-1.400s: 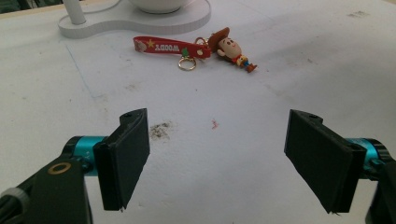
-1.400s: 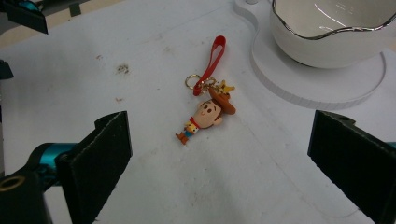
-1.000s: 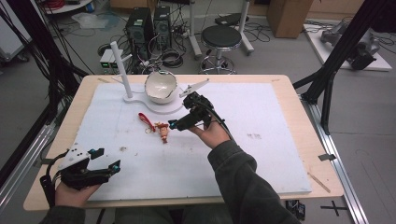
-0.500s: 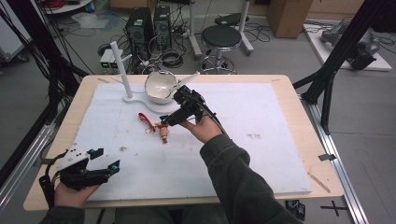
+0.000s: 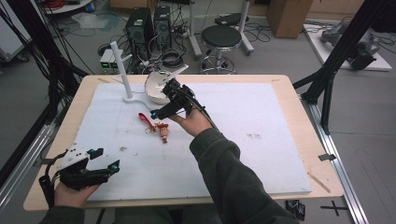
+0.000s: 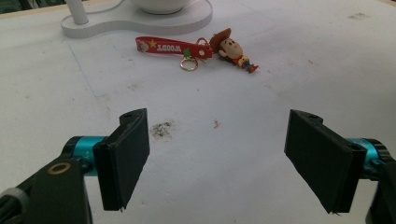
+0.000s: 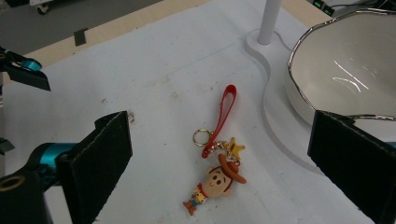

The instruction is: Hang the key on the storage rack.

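Rubbery cowboy-figure keychain (image 7: 215,184) on a red woven strap (image 7: 222,116), lying on the white mat (image 5: 261,116) at 7 o'clock from the white bowl (image 7: 345,60).
It looks light and floppy; the stiff little figure or the flat strap seems the best place to pinch, the gold ring (image 7: 201,137) too thin. Right gripper (image 7: 219,163) hovers just above it, jaws wide apart; left gripper (image 5: 105,161) rests well apart at the mat's 8 o'clock corner, likewise spread.

Grey floor (image 5: 261,56), stool (image 5: 223,36), perhaps computers (image 5: 150,23)
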`<state>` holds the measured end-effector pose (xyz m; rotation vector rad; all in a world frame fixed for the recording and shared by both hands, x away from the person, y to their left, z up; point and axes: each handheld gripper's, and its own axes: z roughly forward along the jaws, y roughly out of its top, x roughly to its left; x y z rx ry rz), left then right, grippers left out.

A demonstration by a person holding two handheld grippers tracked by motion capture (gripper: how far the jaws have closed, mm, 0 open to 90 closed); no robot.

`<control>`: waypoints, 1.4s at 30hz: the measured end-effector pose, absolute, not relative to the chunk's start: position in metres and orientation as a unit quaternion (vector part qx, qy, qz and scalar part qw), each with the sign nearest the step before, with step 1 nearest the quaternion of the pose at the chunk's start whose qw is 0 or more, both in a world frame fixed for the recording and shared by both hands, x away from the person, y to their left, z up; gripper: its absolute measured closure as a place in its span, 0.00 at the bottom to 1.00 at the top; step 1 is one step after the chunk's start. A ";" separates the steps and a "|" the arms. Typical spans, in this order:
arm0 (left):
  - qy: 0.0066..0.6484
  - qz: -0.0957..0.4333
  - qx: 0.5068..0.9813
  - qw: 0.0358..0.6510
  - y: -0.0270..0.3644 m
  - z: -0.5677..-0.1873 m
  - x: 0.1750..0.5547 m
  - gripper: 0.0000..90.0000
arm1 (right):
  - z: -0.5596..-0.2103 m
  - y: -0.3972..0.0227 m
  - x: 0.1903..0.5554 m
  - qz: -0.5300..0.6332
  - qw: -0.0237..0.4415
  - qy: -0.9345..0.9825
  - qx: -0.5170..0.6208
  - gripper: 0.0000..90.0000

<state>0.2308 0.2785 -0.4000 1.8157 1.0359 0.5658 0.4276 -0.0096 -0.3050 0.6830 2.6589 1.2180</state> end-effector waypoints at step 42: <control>0.427 0.228 0.736 0.473 0.282 -0.401 0.230 0.25 | -0.365 0.051 0.445 0.346 0.052 0.908 0.230 0.18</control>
